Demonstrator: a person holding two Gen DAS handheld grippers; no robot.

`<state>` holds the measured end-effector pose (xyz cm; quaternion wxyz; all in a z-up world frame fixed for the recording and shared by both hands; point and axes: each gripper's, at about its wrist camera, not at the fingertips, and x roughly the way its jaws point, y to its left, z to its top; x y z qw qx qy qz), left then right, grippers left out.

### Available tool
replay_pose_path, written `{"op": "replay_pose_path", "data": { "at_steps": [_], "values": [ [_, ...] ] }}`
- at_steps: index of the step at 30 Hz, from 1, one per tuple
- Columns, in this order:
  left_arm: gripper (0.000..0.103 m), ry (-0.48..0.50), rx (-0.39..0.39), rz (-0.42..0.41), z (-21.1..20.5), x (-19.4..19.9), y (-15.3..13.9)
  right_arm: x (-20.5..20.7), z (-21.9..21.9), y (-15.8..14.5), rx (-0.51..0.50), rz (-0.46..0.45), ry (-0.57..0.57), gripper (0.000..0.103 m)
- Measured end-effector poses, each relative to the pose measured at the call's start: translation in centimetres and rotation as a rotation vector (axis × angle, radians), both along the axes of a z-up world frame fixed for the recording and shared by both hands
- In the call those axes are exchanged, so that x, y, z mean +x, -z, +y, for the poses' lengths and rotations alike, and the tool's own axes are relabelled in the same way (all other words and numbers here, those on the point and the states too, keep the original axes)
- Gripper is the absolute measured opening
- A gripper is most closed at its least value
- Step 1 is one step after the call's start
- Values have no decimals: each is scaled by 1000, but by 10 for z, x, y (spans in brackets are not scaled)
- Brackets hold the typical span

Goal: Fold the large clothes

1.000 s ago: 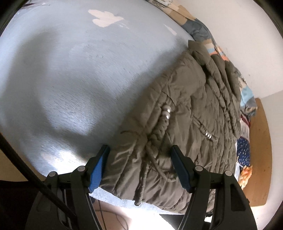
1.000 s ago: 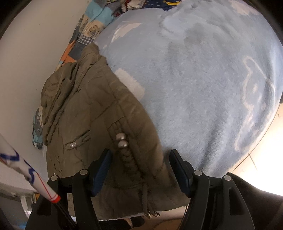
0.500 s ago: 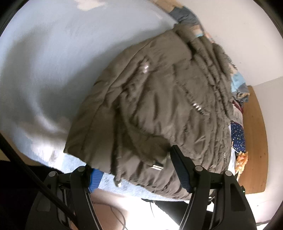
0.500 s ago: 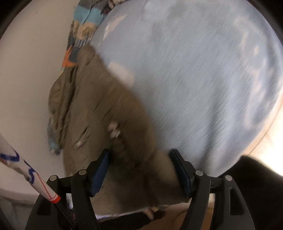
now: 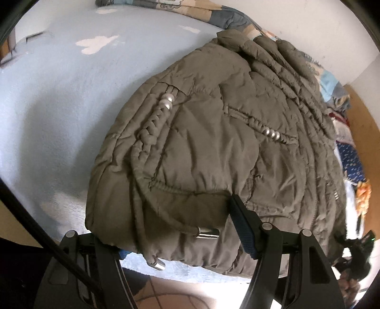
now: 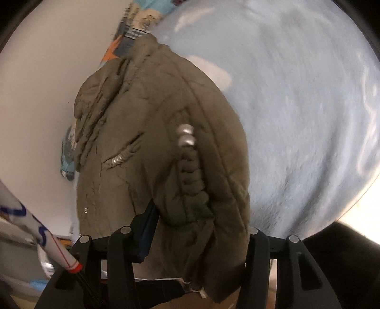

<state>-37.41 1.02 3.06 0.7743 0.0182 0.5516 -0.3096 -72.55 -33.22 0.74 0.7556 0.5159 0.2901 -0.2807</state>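
A patchwork quilt [image 5: 228, 19] is lying at the upper edge behind the jacket [image 5: 213, 142]. The jacket's hem is covering one finger of each gripper. The left gripper [image 5: 175, 240] is open around this hem; the right gripper [image 6: 199, 237] has just been closing and is probably pinching it. No writing is readable.

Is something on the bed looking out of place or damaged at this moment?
No damage shows. The olive jacket overhangs the near edge of the blue blanket, and its metal-tipped drawcord trails loose near that edge. Crumpled patterned bedding lies along the wall.
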Motion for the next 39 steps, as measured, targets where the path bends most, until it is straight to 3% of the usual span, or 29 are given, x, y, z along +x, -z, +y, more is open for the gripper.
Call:
{"op": "replay_pose_path", "data": {
  "at_steps": [6,9,13,16,18,20,26,28,29,31,33,36,39],
  "values": [
    [74,10,25,-51,-3,-5,3,2,8,9,20,2,-7,57],
    [75,12,27,-52,-5,-5,3,-7,8,17,89,-77,60,57],
    [75,13,31,-57,-6,-6,4,-20,18,20,87,-143,117,56],
    [76,11,37,-59,-3,-8,4,-24,27,18,57,-141,126,55],
    [76,14,44,-64,-3,-9,3,-23,23,22,90,-143,121,49],
    [76,22,46,-69,-5,-10,2,-20,18,20,86,-103,107,46],
    [74,62,86,-168,-11,-21,-6,0,17,8,1,-8,56,43],
    [73,82,111,-217,-15,-26,-10,11,25,-6,-116,79,10,29],
    [70,93,120,-238,-17,-29,-11,19,33,-15,-198,123,-23,26],
    [64,116,133,-279,-20,-33,-15,30,47,-29,-318,178,-64,20],
    [47,136,136,-334,-22,-39,-22,37,58,-38,-411,209,-89,18],
    [32,166,122,-424,-23,-50,-35,38,61,-44,-443,190,-88,17],
    [28,195,121,-524,-26,-61,-47,36,66,-50,-478,192,-87,16]
  ]
}}
